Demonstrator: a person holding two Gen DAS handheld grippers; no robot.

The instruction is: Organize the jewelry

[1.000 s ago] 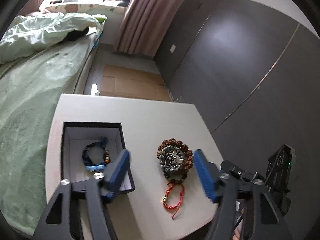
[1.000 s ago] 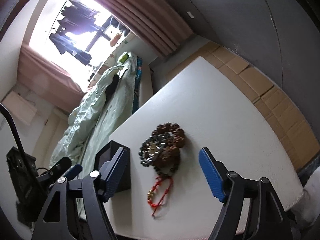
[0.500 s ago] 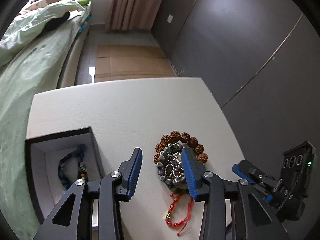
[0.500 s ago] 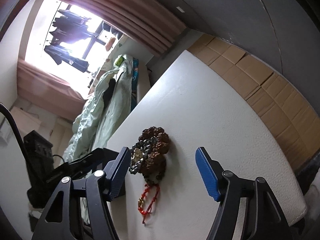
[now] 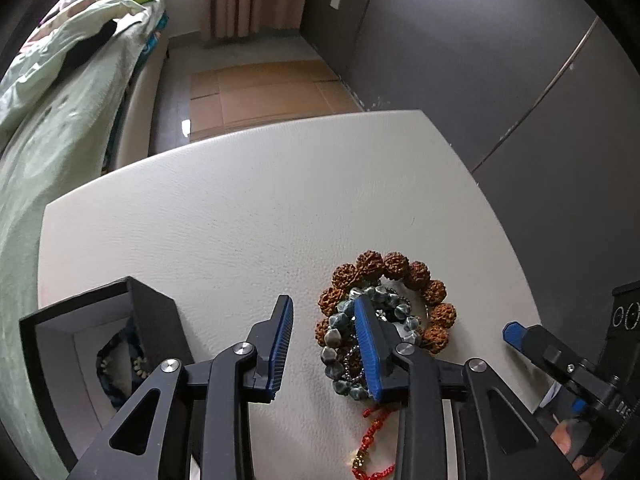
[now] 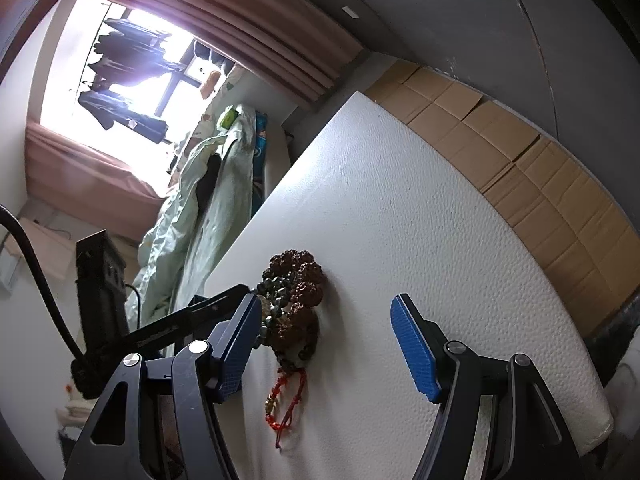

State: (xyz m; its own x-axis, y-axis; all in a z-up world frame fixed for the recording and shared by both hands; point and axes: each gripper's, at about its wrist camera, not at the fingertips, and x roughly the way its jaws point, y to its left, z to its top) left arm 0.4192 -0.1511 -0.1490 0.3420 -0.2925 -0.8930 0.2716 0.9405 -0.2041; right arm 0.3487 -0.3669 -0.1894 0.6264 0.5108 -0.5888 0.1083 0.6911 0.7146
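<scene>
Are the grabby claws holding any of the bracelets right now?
No. The left gripper is open, one finger over the grey-green bead bracelet without pinching it. The right gripper is open, empty.

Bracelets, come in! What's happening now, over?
Left gripper open, one finger on the grey-green bead bracelet. Right gripper open, holding nothing. Brown and red bracelets tangled close.
</scene>
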